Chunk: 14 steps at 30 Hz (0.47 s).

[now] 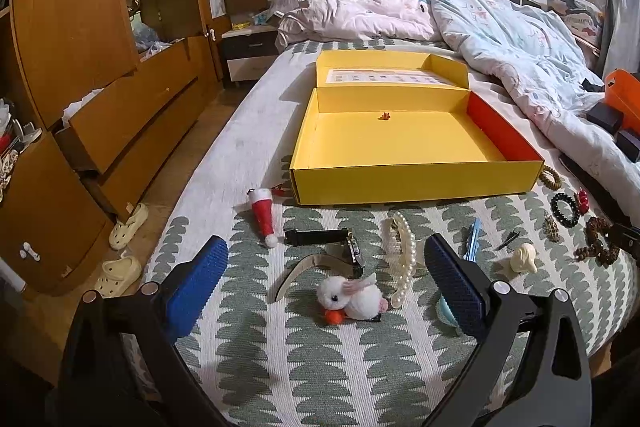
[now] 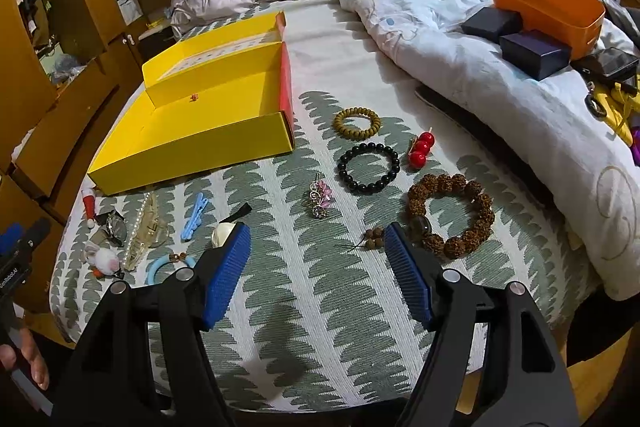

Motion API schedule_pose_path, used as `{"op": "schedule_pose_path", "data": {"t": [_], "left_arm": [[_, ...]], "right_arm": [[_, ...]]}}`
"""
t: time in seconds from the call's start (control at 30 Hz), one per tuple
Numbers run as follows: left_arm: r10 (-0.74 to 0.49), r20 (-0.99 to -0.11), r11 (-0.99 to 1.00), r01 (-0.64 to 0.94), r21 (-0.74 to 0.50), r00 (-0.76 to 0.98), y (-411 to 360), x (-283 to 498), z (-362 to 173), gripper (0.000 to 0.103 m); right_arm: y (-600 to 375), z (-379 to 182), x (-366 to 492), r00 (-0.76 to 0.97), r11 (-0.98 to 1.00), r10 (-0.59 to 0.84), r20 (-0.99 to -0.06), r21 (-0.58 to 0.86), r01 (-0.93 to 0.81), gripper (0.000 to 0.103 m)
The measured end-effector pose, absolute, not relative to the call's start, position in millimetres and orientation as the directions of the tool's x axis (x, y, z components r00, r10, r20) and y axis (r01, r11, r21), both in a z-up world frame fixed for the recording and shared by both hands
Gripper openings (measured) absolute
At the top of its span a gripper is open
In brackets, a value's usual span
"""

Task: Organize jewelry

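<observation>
Left wrist: blue ring [image 1: 445,311] hidden behind tongs [image 1: 326,281].

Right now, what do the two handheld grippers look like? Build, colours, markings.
Both match: the left gripper and right gripper have black, angular plastic finger arms with cut-out openings and round silver pivot pins. Each finger carries a flat rectangular blue pad with fine ribbing. The right wrist view shows small white lettering on the left gripper's black body, too small to read. No cables or sleeves visible.
</observation>
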<state>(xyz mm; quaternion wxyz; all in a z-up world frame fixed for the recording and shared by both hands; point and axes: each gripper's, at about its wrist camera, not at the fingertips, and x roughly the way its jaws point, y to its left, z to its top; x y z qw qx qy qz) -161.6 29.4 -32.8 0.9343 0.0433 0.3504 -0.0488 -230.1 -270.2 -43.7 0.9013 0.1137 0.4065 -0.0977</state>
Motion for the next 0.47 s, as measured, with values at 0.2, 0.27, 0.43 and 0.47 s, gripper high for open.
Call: {"op": "schedule_pose_path", "data": {"t": [0.2,0.27,0.43,0.47], "left_arm": [[-0.067,-0.663,0.991,0.127,0.042,0.746,26.9,-163.0,-32.5,0.097],[-0.069,-0.662,0.991,0.126,0.038,0.746,27.4,-163.3,-31.7,0.097],[-0.084,-0.669,0.992,0.129,0.017,0.738,29.2,-161.7,-32.5,0.097],[-0.083,-0.670,0.992,0.128,0.019,0.738,28.5,-161.2,-33.0,0.097]], "right_arm": [[-269.9,-43.9,-230.1,0.650,0.955,-0.085,-0.755,0.125,0.271,0.072],[-270.0,-44.2,-229.9,0.650,0.955,-0.085,-0.755,0.125,0.270,0.072],[-270.3,-44.0,-230.0,0.650,0.955,-0.086,-0.755,0.124,0.270,0.072],[-270.2,-44.0,-230.0,0.651,0.955,-0.083,-0.755,0.127,0.269,0.072]]}}
